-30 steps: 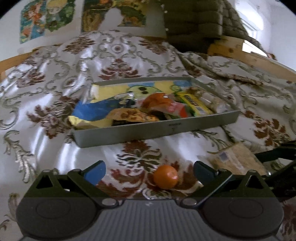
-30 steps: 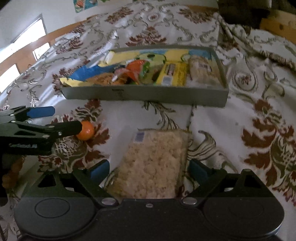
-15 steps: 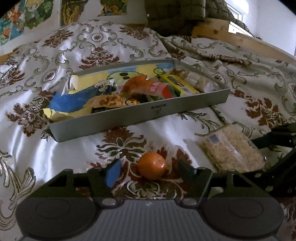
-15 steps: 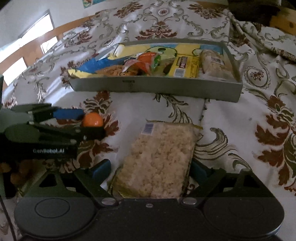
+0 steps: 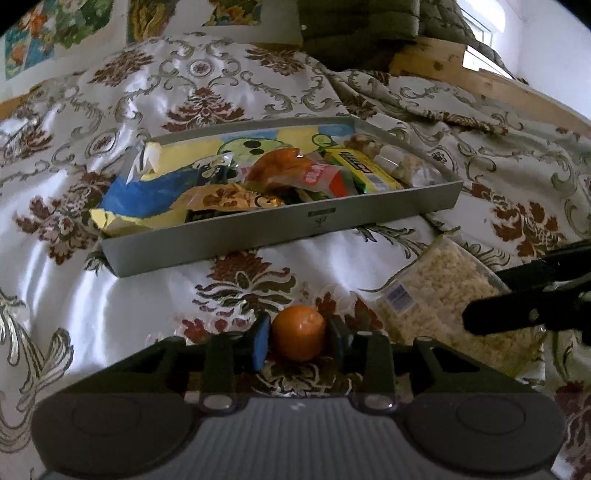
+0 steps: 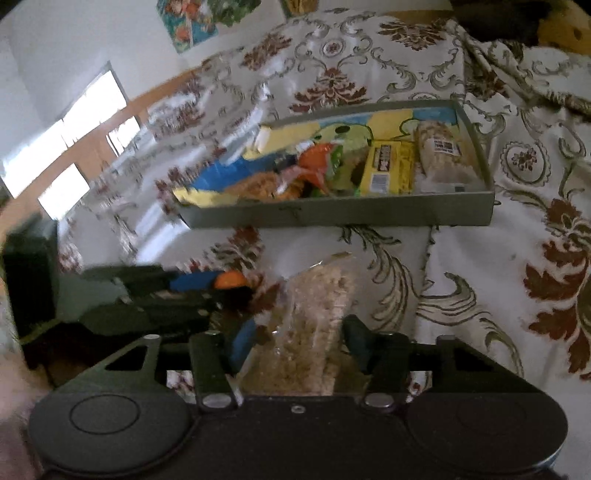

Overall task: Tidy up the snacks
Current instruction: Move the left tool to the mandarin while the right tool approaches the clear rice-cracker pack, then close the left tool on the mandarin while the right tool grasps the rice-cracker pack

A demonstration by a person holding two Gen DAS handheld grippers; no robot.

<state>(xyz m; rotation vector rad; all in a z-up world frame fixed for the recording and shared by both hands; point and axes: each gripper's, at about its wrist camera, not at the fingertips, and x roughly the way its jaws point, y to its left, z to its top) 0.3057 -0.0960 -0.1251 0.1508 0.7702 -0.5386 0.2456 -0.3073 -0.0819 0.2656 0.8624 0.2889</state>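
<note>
A small orange (image 5: 298,338) lies on the patterned bedspread between the blue pads of my left gripper (image 5: 298,325). Its jaws are closing and both pads sit against the fruit's sides. My right gripper (image 6: 300,332) is closing too. A clear packet of rice crisps (image 6: 314,306) is squeezed between its fingers and buckles upward. The same packet (image 5: 436,295) shows in the left wrist view beside the right gripper's dark fingers (image 5: 517,310). Beyond both lies the grey tray (image 5: 258,240), also seen in the right wrist view (image 6: 332,218), filled with several snack packs.
The tray holds a yellow-and-blue bag (image 5: 155,184), an orange packet (image 5: 280,166), a yellow bar (image 6: 388,166) and a rice-crisp pack (image 6: 443,155). A wooden bed frame (image 5: 480,81) and a dark quilted cushion (image 5: 354,33) lie behind it. Posters hang on the wall.
Both pairs of jaws have closed in, the left onto the orange and the right onto the rice-crisp packet. The packet has bent and lifted, and the right view has swung.
</note>
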